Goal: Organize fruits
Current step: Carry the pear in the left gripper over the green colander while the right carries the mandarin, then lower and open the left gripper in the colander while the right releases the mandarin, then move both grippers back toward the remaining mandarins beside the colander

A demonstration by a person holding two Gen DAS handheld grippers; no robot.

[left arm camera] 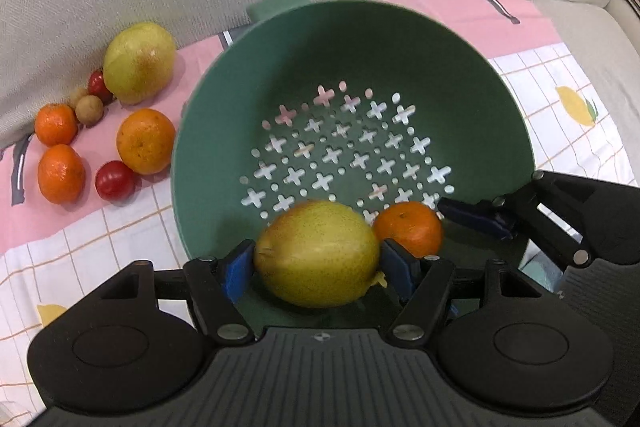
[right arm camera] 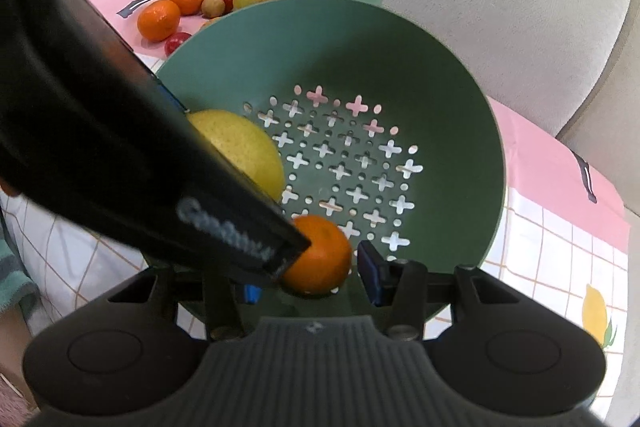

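My left hand-held gripper (left arm camera: pixel 316 259) grasps pear (left arm camera: pixel 316 253) low inside green colander (left arm camera: pixel 352 39), ready to drop; right hand-held gripper (right arm camera: pixel 308 275) straddles mandarin (right arm camera: pixel 320 257), grip unclear; remaining fruit (left arm camera: pixel 144 141) waits far left.

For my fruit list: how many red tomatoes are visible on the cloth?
2. One tomato lies in front of the big orange; another tomato touches the far pear. More may be hidden.
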